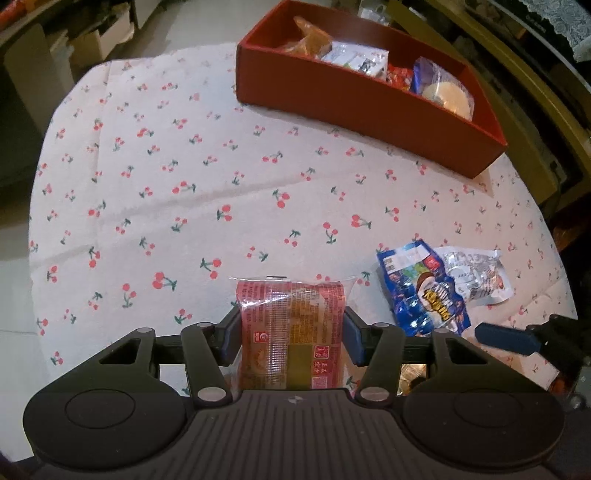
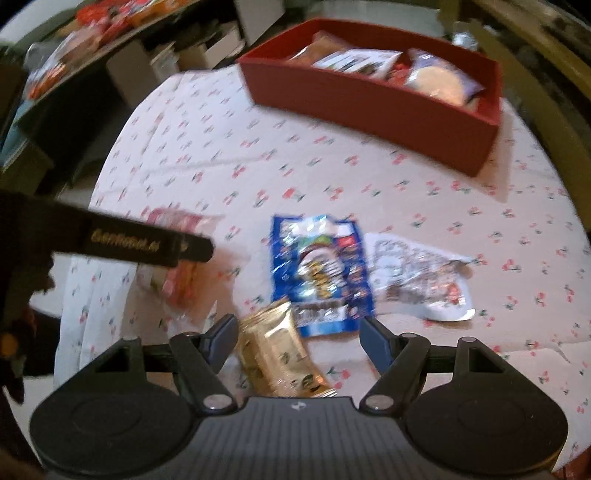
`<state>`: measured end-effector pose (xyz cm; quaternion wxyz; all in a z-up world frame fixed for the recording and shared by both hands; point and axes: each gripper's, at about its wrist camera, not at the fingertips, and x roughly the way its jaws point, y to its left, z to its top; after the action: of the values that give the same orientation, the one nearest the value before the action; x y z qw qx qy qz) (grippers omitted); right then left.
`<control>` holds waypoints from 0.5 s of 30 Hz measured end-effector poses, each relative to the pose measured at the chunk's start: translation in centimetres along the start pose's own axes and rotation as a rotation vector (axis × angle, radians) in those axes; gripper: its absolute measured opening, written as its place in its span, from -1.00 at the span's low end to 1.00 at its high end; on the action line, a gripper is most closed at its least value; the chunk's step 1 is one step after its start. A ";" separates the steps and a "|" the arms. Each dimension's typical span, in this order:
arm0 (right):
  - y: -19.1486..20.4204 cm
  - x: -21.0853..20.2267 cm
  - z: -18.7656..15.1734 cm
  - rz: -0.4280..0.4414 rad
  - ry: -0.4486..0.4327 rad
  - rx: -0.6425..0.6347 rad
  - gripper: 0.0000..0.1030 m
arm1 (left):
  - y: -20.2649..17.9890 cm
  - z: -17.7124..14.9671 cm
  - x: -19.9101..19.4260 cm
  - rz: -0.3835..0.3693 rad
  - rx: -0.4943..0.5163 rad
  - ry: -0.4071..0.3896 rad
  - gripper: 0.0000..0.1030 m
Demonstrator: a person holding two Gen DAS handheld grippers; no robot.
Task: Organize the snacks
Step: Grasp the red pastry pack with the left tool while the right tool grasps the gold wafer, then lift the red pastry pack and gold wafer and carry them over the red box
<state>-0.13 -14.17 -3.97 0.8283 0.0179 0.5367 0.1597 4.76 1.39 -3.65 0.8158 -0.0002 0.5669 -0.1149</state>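
Cherry-print tablecloth (image 1: 166, 177) is covering the round table, creases showing across it. Cardboard boxes (image 1: 99, 37) are sitting on the floor past the far-left table edge. A dark side table (image 2: 74, 66) at upper left in the right wrist view is carrying a blurred pile of colourful packets (image 2: 103, 18). Yellow-olive furniture frame (image 1: 528, 122) is running along the right. White lace cloth (image 1: 569, 22) is hanging at top right.
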 end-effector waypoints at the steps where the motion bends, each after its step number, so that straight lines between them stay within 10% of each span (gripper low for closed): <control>1: 0.4 0.3 -0.1 0.003 0.010 -0.020 0.52 | 0.1 0.0 0.2 -0.005 -0.003 0.007 0.20; 7: 2.0 1.8 -1.1 -0.029 0.051 -0.128 0.53 | -0.3 0.0 0.5 -0.014 0.002 0.011 0.44; 11: 1.9 1.4 -1.3 -0.080 0.028 -0.131 0.01 | -0.4 -0.3 1.2 0.017 0.015 0.035 0.49; 15: 1.1 0.9 -1.6 -0.078 0.012 -0.103 -0.09 | -0.6 -0.8 1.4 0.034 0.021 0.030 0.50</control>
<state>-1.49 -13.13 -5.18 0.8305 -0.0465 0.5330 0.1549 4.33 0.67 -5.16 0.8089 0.0198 0.5777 -0.1072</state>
